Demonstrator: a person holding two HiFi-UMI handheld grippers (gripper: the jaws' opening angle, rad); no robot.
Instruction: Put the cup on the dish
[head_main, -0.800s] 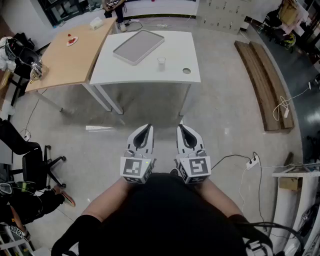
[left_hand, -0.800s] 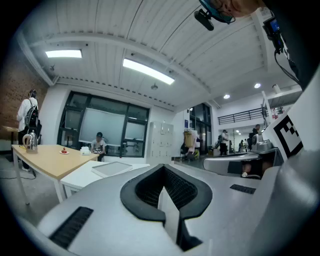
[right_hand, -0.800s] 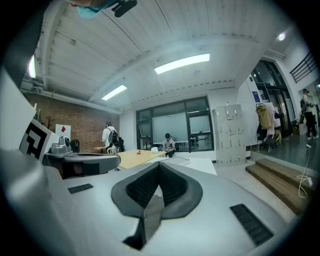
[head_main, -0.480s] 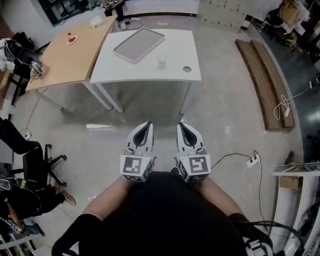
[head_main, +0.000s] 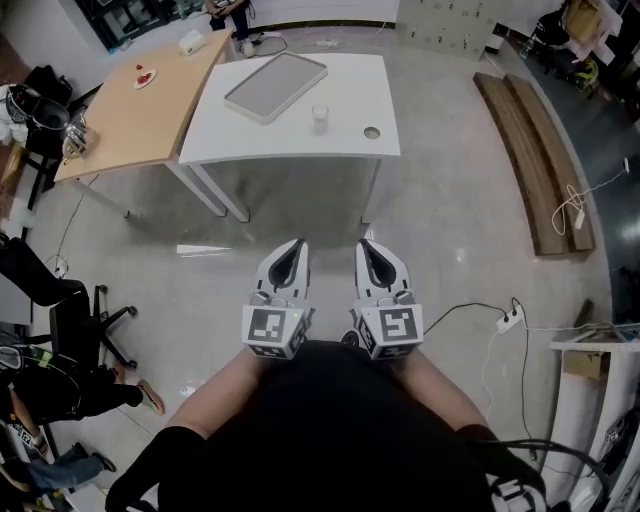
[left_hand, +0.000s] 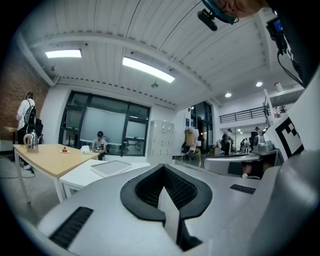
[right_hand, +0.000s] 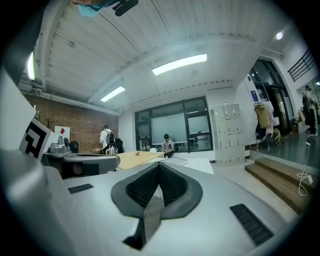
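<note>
A small clear cup (head_main: 320, 118) stands on the white table (head_main: 300, 140) far ahead in the head view. Left of it lies a flat grey rectangular tray (head_main: 275, 87); right of it is a small round disc (head_main: 372, 132). My left gripper (head_main: 293, 252) and right gripper (head_main: 366, 250) are side by side close to my body, above the floor and well short of the table. Both are shut with nothing between the jaws. The left gripper view shows the shut left gripper (left_hand: 162, 169) with the tray (left_hand: 111, 166) far beyond it. In the right gripper view the right gripper (right_hand: 159, 167) is closed too.
A wooden table (head_main: 130, 115) adjoins the white one on the left, with a small plate (head_main: 145, 79) holding something red. An office chair (head_main: 70, 320) and a seated person are at the left. Wooden planks (head_main: 530, 150) and a power strip (head_main: 505, 322) with cables lie at the right.
Both grippers stay shut and side by side. The head view has shifted a little, so the table sits slightly higher in the frame.
</note>
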